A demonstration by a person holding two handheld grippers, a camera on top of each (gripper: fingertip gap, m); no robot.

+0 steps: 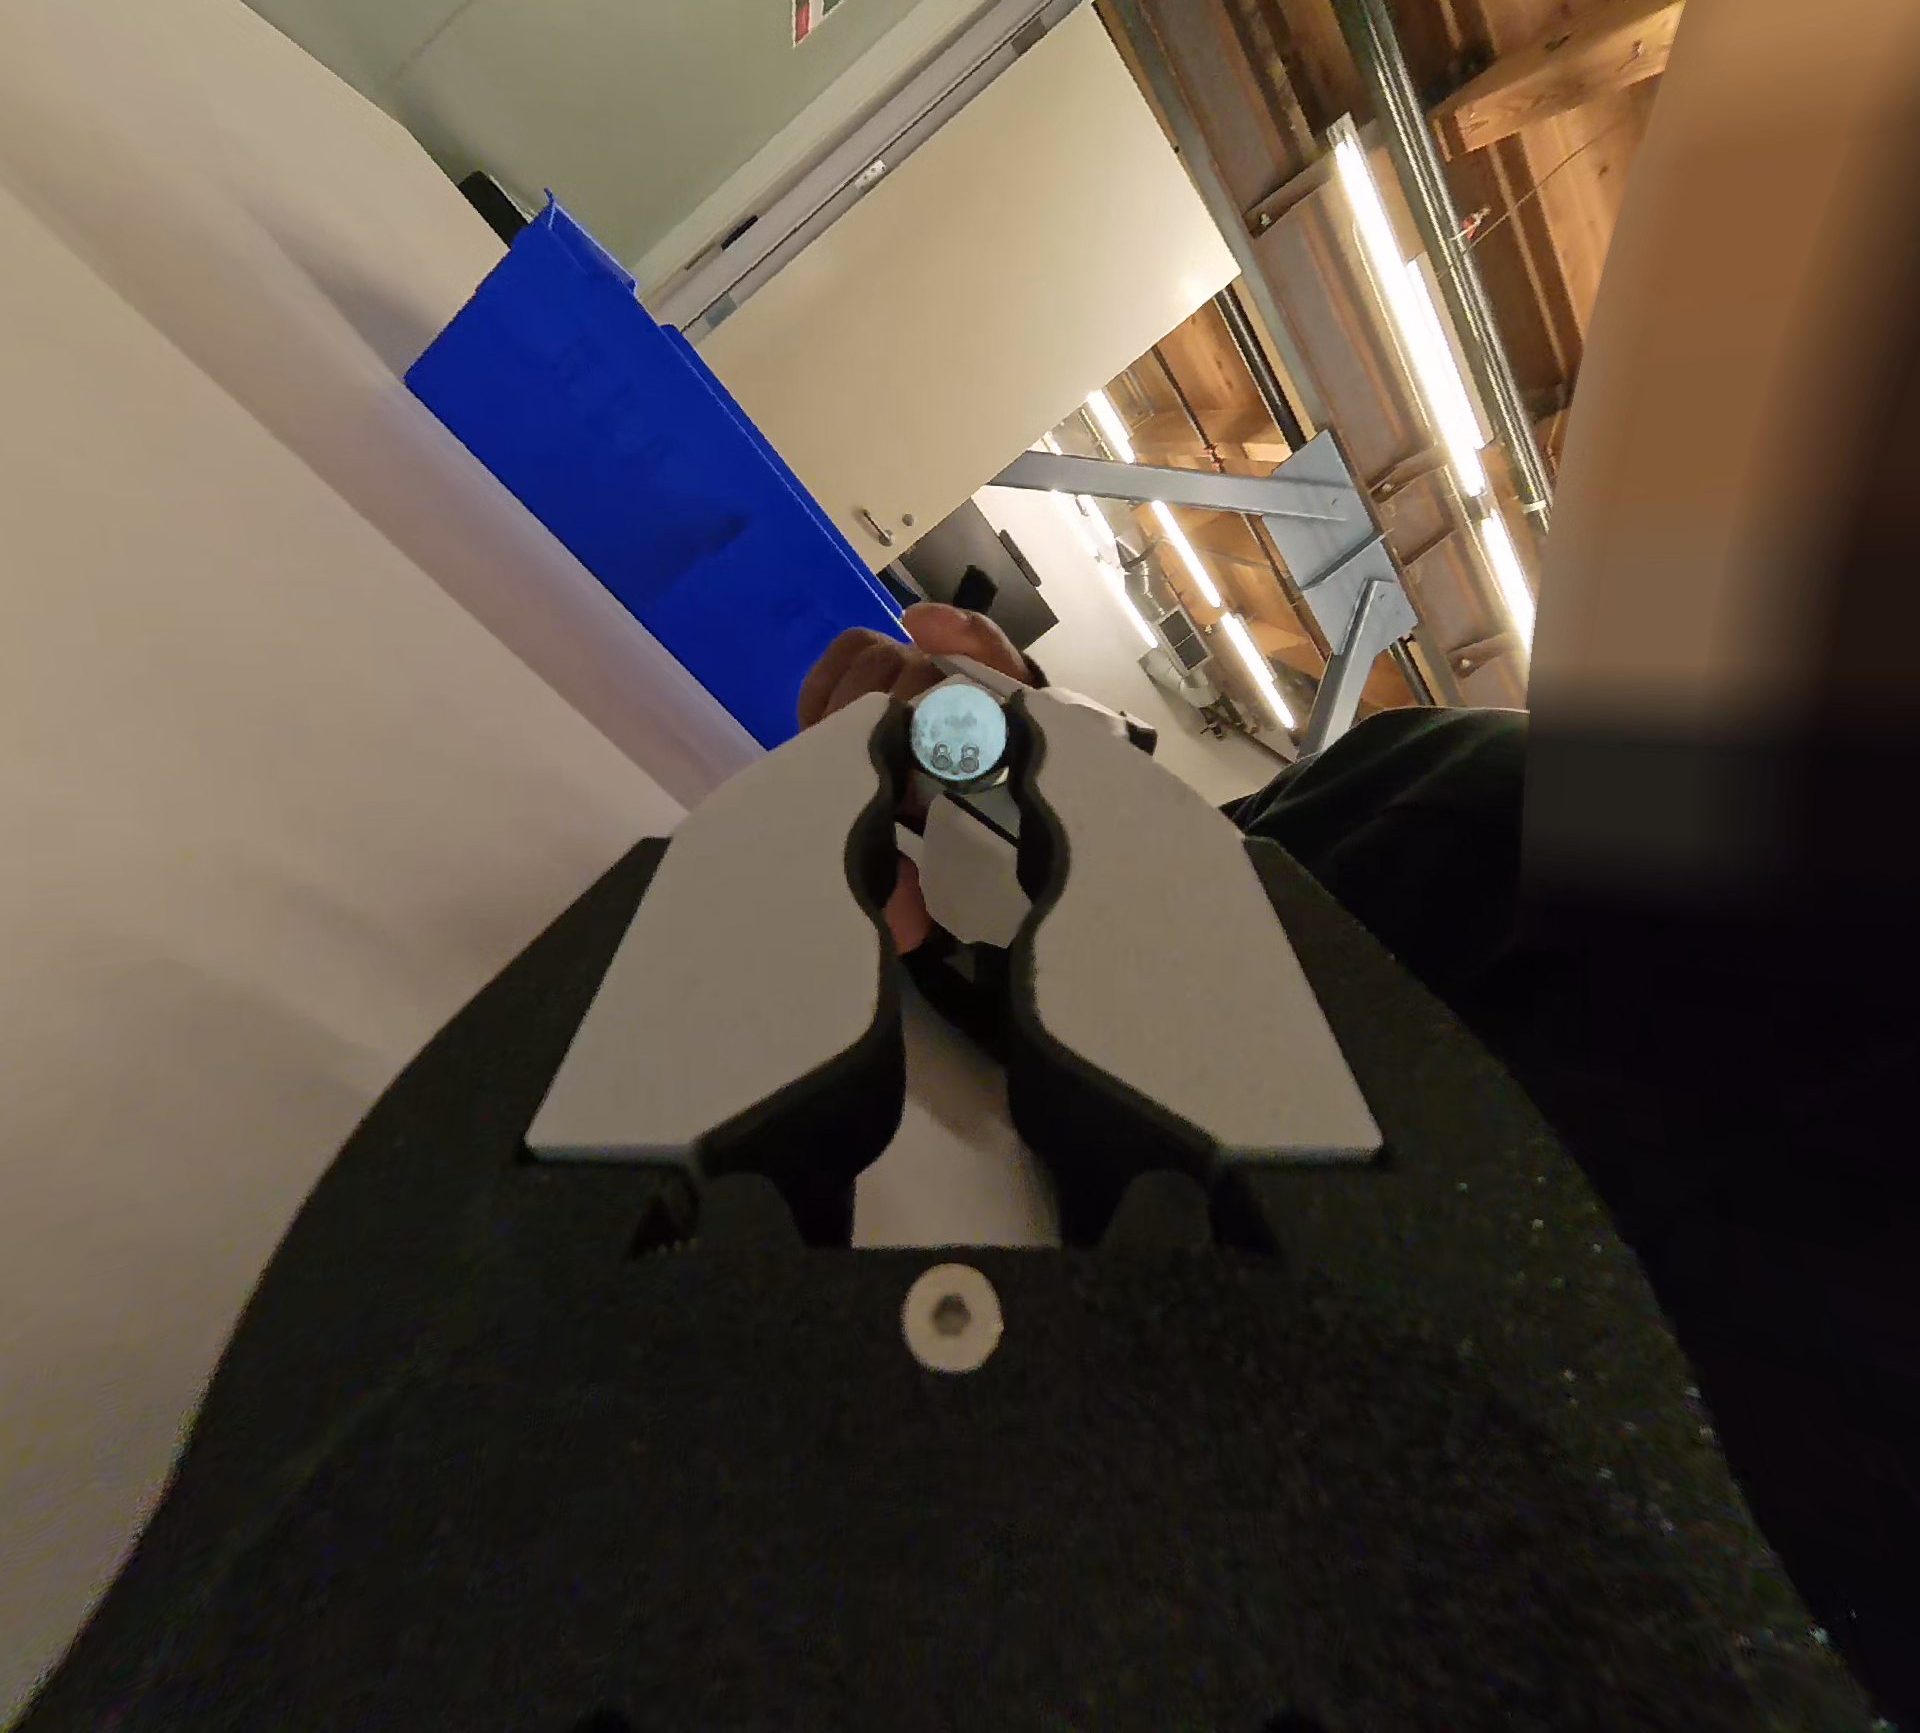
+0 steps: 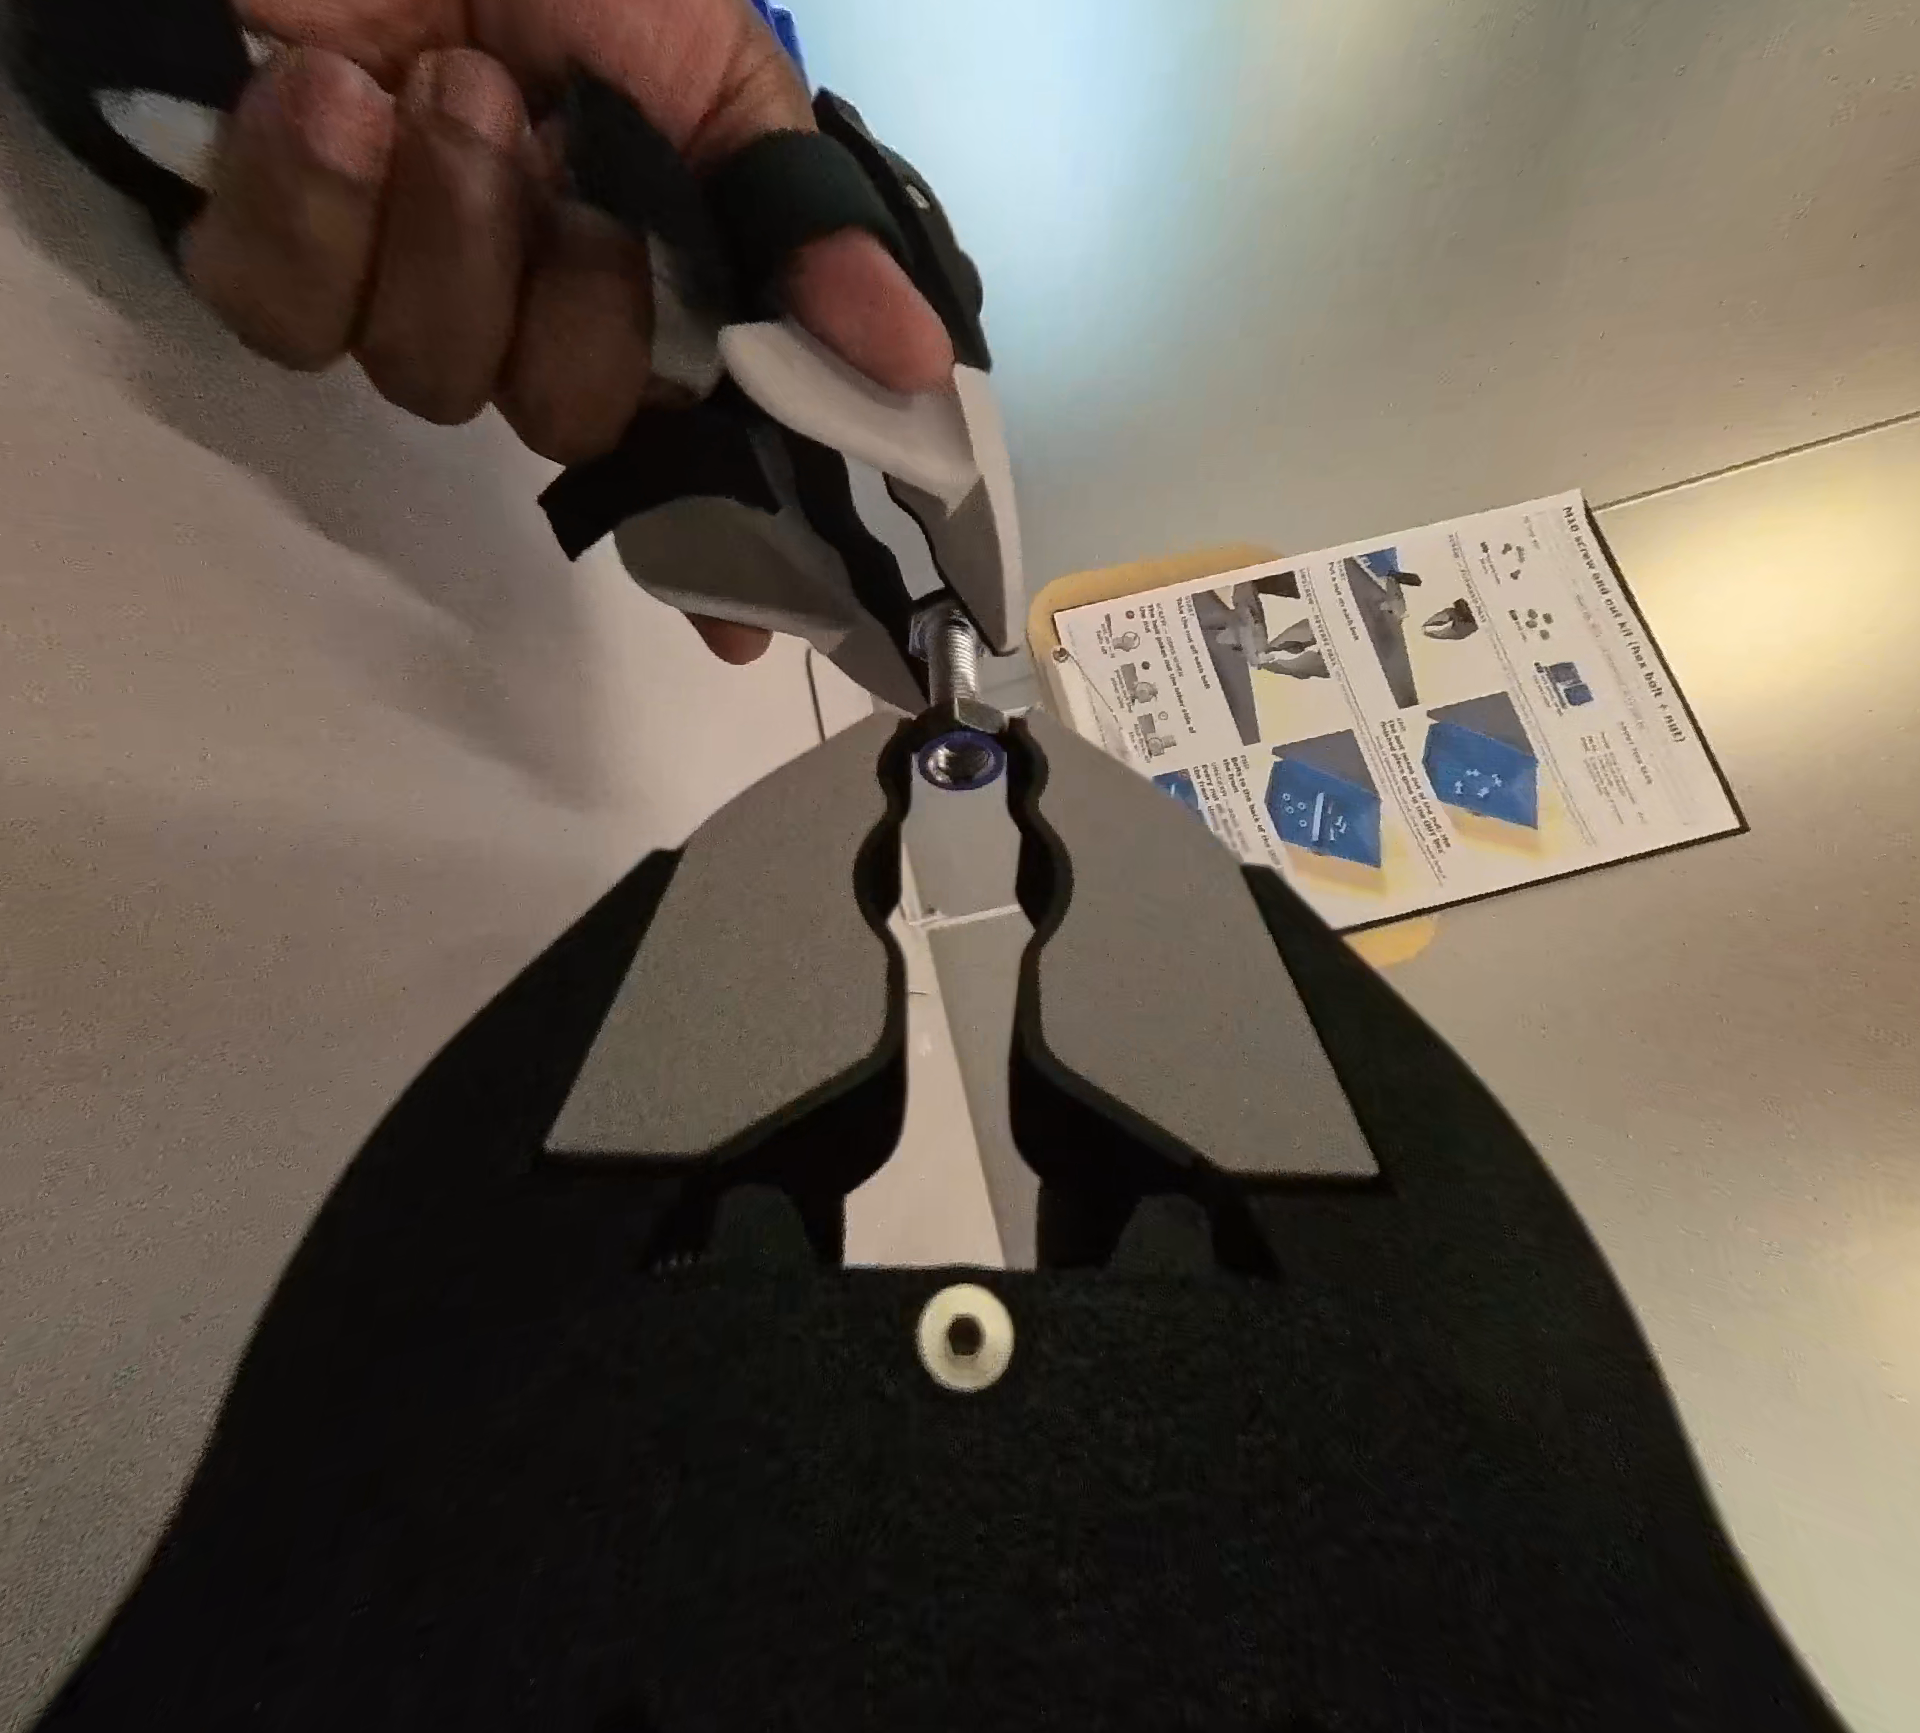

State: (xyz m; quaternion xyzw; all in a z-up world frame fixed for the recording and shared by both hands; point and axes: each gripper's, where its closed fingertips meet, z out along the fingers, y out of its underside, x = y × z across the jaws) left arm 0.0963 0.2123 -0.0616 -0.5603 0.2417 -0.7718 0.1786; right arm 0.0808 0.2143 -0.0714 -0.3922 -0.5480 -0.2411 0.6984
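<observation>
1. Blue bin (image 1: pixel 644 478): biggest thing in the scene, far left in my left view, standing on the pale table (image 1: pixel 208 644). Well apart from both tools and touching neither.

2. Sheet w/ pictures (image 2: pixel 1382 707): lies flat on the table, far right in my right view, on a yellowish pad (image 2: pixel 1143 577) that shows at its edges. It faces up, readable at a glance, I'd guess for reference.

3. My left hand (image 2: pixel 468 145): wrapped round the left tool's handle, a black strap on the forefinger, which lies along the top finger. In the right view that tool comes down from the upper left, tips aimed at my right tool, so the two meet nearly nose to nose.

4. Left gripper (image 1: pixel 958 741): pinching the bolt (image 1: pixel 958 738) at the head. The head sits in the scalloped notch at the tips, dark pads against both sides, the flat round face toward my camera. The notch likely stops it rolling.

5. Right gripper (image 2: pixel 958 764): pinching the nut (image 2: pixel 958 761), silver w/ a blue ring, in the same tip notch, bore facing the camera. Fingers otherwise nearly together.

6. Bolt + nut: the threaded shank (image 2: pixel 948 660) runs from the left tool's tips to the nut, both on one line, up off the table. Shank end is at the nut; how far in, can't tell.
</observation>
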